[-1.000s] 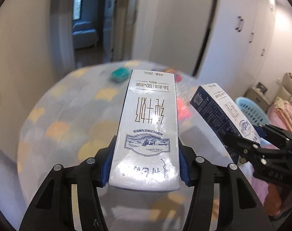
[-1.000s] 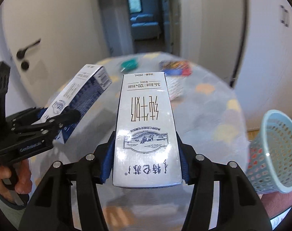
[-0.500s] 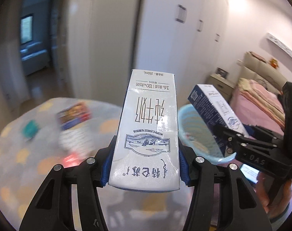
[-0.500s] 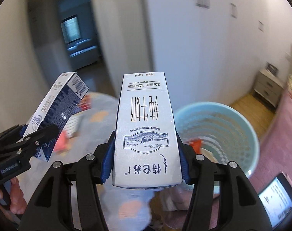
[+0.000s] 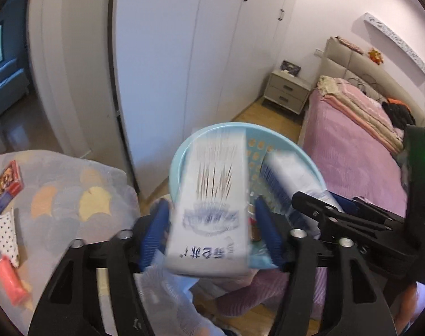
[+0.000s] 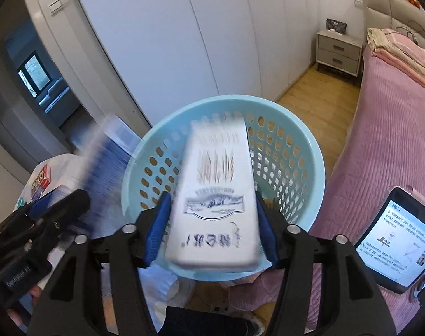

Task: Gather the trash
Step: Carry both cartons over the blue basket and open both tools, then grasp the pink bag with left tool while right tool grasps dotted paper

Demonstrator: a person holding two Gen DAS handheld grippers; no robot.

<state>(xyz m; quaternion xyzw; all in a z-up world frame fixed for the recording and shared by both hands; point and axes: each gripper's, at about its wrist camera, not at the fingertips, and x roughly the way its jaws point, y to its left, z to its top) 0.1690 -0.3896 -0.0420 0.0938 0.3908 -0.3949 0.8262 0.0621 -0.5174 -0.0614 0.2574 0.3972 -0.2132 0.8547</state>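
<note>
My left gripper (image 5: 209, 229) has its jaws spread; a white milk carton (image 5: 212, 210), motion-blurred, sits loose between the blue pads, tipping toward the light blue perforated basket (image 5: 181, 156). My right gripper (image 6: 211, 226) is likewise spread around a second blurred white milk carton (image 6: 215, 204), over the basket (image 6: 296, 145). Each gripper shows in the other's view: the right one (image 5: 319, 215) with its blurred carton (image 5: 293, 179), the left one (image 6: 55, 215) with its blurred carton (image 6: 100, 162).
The round table with a patterned cloth (image 5: 72, 196) is at left, with a red snack pack (image 5: 5, 187), a dotted wrapper (image 5: 5, 232) and a pink item (image 5: 11, 280). A pink bed (image 5: 352, 156), a tablet (image 6: 397, 240), wardrobes (image 5: 198, 56) and a nightstand (image 5: 288, 89) surround.
Both grippers swung right from the table to above the basket. Their jaws have opened and both cartons, firmly held before, now blur as they slip toward the basket.
</note>
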